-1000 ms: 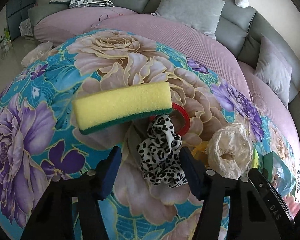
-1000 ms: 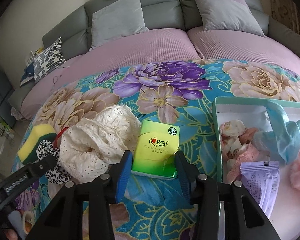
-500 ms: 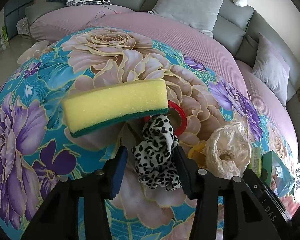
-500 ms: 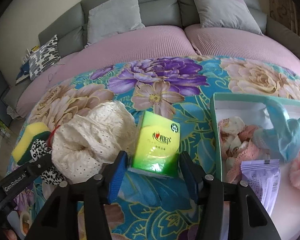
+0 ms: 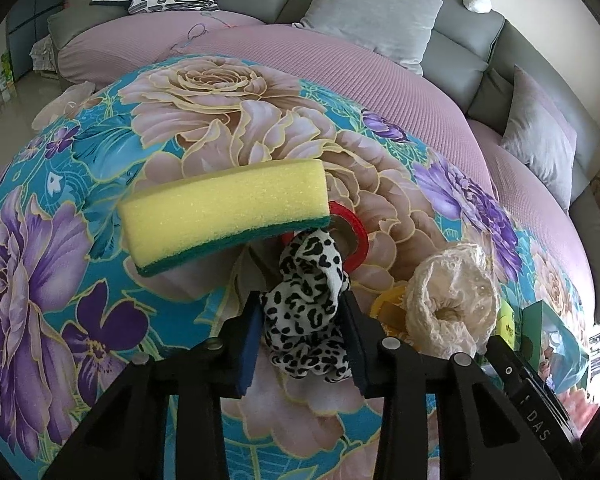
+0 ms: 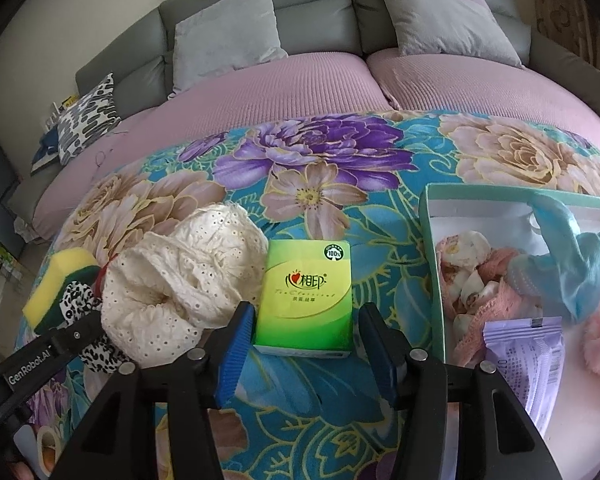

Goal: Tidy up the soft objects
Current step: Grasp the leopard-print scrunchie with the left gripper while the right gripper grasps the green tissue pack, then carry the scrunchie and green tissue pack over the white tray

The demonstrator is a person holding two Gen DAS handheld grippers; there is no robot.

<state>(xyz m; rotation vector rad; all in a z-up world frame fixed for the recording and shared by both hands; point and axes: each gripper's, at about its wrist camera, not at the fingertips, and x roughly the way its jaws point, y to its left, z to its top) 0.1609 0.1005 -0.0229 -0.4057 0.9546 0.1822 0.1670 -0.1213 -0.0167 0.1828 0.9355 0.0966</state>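
On the floral cloth [image 5: 80,152] over the pink sofa, a yellow sponge [image 5: 224,216] lies leftmost, a red ring [image 5: 354,232] behind it. The left tool [image 5: 302,322] has its pads pressed against the leopard scrunchie [image 5: 308,304]. The cream lace scrunchie [image 6: 180,276] crowds beside the green tissue pack [image 6: 306,296], which sits between the right tool's [image 6: 306,350] spread pads, untouched. Rightmost, the teal box [image 6: 430,248] holds pink and blue soft things.

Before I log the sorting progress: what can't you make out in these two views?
- Red ring: left view, partly behind sponge and leopard scrunchie.
- Box contents: right view, cut off at the edge.
- Purple packet print: too small.
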